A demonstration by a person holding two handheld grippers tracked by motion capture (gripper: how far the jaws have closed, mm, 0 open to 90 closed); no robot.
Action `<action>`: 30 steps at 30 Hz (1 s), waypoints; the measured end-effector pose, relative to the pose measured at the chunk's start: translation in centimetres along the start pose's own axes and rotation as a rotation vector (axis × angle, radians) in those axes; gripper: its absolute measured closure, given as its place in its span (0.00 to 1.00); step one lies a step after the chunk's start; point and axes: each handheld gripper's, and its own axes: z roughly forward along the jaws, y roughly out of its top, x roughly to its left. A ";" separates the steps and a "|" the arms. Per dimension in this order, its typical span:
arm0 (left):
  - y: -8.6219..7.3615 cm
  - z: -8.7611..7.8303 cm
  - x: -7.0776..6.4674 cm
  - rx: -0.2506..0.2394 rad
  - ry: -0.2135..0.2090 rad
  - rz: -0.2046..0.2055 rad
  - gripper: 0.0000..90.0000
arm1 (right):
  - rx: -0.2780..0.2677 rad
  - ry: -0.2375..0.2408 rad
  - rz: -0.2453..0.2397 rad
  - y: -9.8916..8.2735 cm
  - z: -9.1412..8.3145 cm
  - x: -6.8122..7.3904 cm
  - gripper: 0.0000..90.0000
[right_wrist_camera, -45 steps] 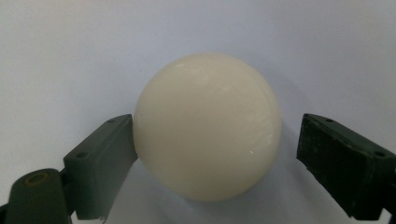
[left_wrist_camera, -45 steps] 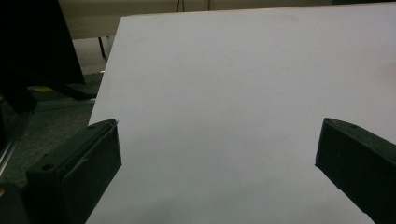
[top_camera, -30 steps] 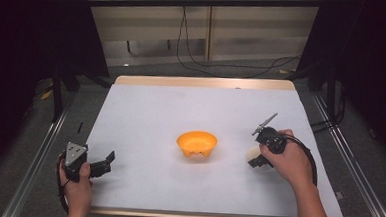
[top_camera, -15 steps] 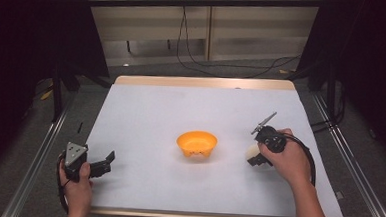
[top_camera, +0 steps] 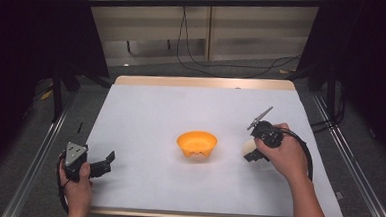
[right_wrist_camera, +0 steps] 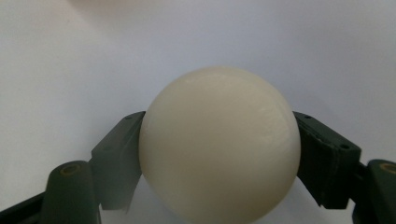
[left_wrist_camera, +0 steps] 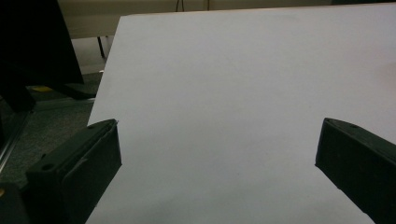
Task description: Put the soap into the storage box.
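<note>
Two grippers are mine. My right gripper [right_wrist_camera: 219,154] sits at the right of centre in the high view, its jaws clamped on the cream ball [right_wrist_camera: 219,144], one black pad pressed to each side of it. In the right gripper view the ball sits at the middle of the frame between my jaws, over the white table [right_wrist_camera: 70,56]. In the high view the ball [top_camera: 249,148] lies just right of the orange bowl [top_camera: 196,145], which stands at the centre of the table, apart from the ball. My left gripper [top_camera: 107,161] rests at the lower left of the high view, jaws spread wide with bare tabletop between them.
</note>
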 end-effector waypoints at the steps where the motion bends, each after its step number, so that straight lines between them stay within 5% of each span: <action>1: 0.0 0.0 0.0 0.000 0.000 0.000 0.00 | -0.001 0.000 0.000 0.1 -0.1 0.1 0.27; 30: 0.0 0.0 -0.1 0.000 0.004 0.006 0.00 | -0.008 0.033 -0.097 6.0 -1.6 1.7 0.27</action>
